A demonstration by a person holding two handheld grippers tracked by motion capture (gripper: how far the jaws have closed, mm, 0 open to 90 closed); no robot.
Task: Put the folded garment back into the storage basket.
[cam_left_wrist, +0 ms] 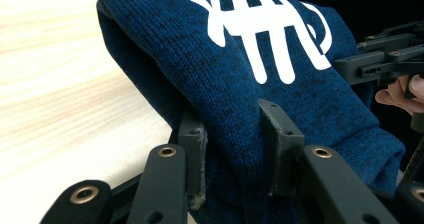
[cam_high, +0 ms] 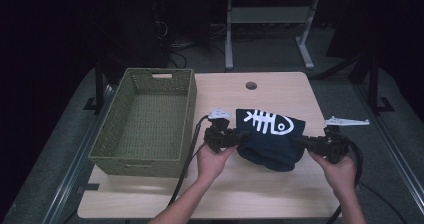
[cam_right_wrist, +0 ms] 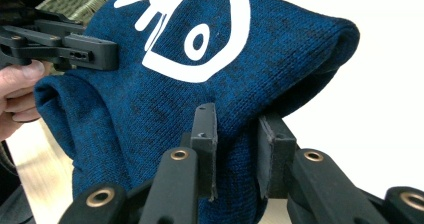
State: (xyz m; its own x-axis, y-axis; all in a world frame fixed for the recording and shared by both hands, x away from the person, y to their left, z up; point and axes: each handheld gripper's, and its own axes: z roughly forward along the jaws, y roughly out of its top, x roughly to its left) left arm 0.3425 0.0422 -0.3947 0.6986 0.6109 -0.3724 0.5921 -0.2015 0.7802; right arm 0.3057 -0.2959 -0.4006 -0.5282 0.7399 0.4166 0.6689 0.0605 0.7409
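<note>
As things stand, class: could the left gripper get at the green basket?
Probably not yet: the left gripper is shut on the blue sweater. The path to the green basket beside it looks free.

Basket (cam_high: 145, 124) at the left of the table (cam_high: 260, 194), reaching from its near part almost to its far edge. Just right of it, near the table's middle, folded sweater (cam_high: 270, 139) held between left gripper (cam_high: 235, 138) and right gripper (cam_high: 302, 143) (one pinching each end). Round hole (cam_high: 251, 85) farther back, behind the sweater.
</note>
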